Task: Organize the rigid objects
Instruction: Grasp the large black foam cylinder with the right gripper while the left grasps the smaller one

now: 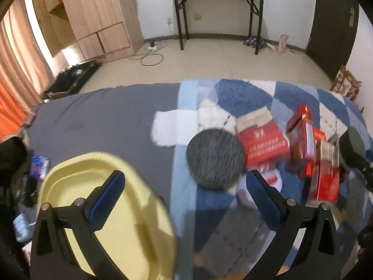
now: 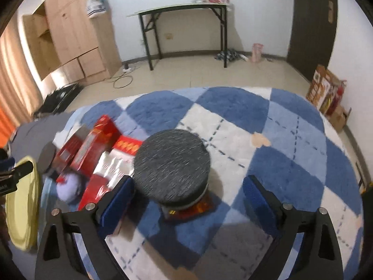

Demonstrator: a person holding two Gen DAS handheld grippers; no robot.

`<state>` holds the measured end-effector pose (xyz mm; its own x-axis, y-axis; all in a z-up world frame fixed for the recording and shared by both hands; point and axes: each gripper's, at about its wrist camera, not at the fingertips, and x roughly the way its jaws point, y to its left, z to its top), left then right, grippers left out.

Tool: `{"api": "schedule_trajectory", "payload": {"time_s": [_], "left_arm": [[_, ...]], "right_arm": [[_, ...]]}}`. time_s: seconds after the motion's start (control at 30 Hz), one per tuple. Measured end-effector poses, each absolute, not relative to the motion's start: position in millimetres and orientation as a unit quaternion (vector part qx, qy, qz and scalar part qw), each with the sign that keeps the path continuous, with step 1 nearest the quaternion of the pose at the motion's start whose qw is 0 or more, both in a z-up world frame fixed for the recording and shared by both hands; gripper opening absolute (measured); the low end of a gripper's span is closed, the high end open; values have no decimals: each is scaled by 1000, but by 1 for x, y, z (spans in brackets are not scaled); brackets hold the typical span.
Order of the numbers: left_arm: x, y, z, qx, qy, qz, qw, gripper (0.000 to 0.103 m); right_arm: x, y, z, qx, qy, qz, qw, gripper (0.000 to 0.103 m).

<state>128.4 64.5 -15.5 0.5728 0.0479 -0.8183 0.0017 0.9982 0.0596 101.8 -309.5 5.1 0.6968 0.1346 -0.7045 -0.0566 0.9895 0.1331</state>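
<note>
My right gripper (image 2: 186,200), fingers wide apart, may knock the round tin (image 2: 172,165) off its red box (image 2: 198,207); the left gripper (image 1: 184,198) gapes too.

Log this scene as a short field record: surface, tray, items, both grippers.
surface: blue and white checked plush rug over a grey sheet
tray: pale yellow plastic tray, nothing in it
items: two round dark grey discs; pile of red cartons
left gripper: jaws open, holding nothing
right gripper: jaws open, holding nothing
</note>
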Motion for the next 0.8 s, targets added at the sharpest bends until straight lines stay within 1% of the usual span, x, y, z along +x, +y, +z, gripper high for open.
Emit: {"api": "schedule_trajectory", "payload": {"time_s": [0.17, 0.23, 0.33, 0.37, 0.4, 0.43, 0.47, 0.5, 0.53, 0.67, 0.8], "left_arm": [[156, 60, -36, 14, 478, 3, 878, 103], [165, 58, -43, 4, 485, 3, 875, 103], [171, 59, -47, -13, 479, 4, 878, 103], [171, 60, -47, -17, 479, 7, 878, 99], [172, 63, -49, -27, 481, 7, 876, 89], [172, 65, -51, -41, 484, 0, 874, 86], [171, 68, -53, -62, 485, -12, 872, 74], [171, 69, -54, -78, 486, -24, 870, 69], [171, 69, -53, -78, 485, -22, 871, 69], [165, 69, -42, -88, 480, -22, 872, 69], [148, 77, -7, -94, 458, -33, 884, 69]], "right_arm": [[119, -303, -1, 40, 376, 78, 922, 97], [124, -299, -8, 35, 384, 88, 918, 97], [125, -297, -13, 23, 379, 92, 920, 96], [126, -296, -15, 17, 376, 90, 922, 96], [127, -297, -17, 16, 373, 89, 924, 94], [127, -298, -19, 19, 369, 90, 925, 89], [127, -298, -20, 21, 366, 94, 926, 84], [128, -299, -21, 23, 365, 97, 926, 72], [127, -299, -22, 25, 362, 102, 926, 68], [118, -303, -19, 30, 345, 105, 932, 67], [100, -308, 2, 19, 320, 100, 942, 67]]}}
